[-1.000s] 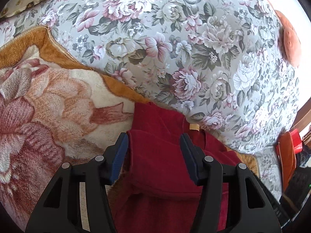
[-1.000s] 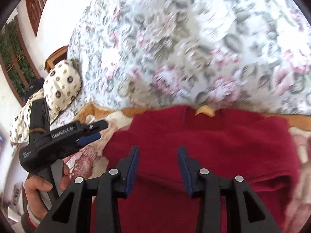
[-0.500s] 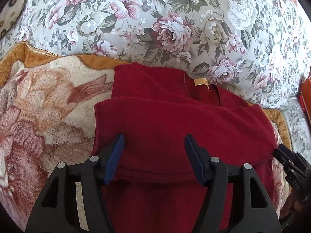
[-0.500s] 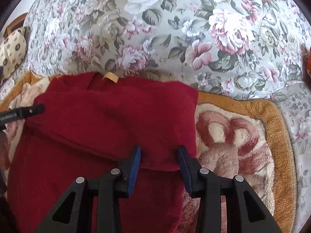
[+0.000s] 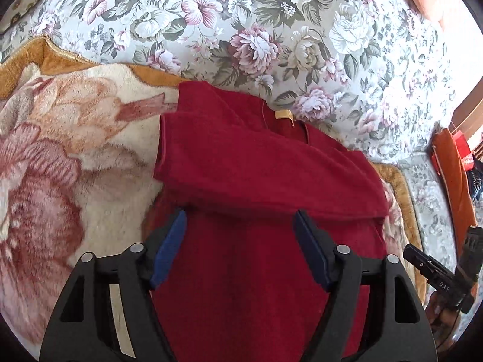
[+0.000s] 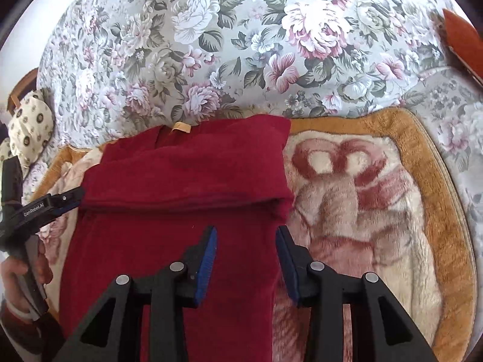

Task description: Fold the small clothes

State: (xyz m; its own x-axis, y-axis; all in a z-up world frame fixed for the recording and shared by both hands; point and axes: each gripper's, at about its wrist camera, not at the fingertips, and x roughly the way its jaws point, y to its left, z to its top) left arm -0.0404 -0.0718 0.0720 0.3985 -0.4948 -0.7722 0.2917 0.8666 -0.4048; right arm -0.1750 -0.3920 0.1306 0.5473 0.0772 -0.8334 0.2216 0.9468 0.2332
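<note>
- Both your grippers have pulled back from the shirt (image 5: 259, 181) since half a second ago; the folded band now lies free, ahead of the fingertips.
- Your left gripper (image 5: 240, 241) hangs over the shirt's lower half, jaws spread wide, nothing between them.
- Your right gripper (image 6: 246, 255) sits over the shirt's right edge, jaws apart and empty.
- The shirt lies on a plush blanket (image 6: 362, 199) with an orange border, its tan neck label (image 6: 181, 126) at the far end.
- Beyond it spreads a floral bedspread (image 6: 241, 45); a spotted pillow (image 6: 28, 129) lies at your far left.
</note>
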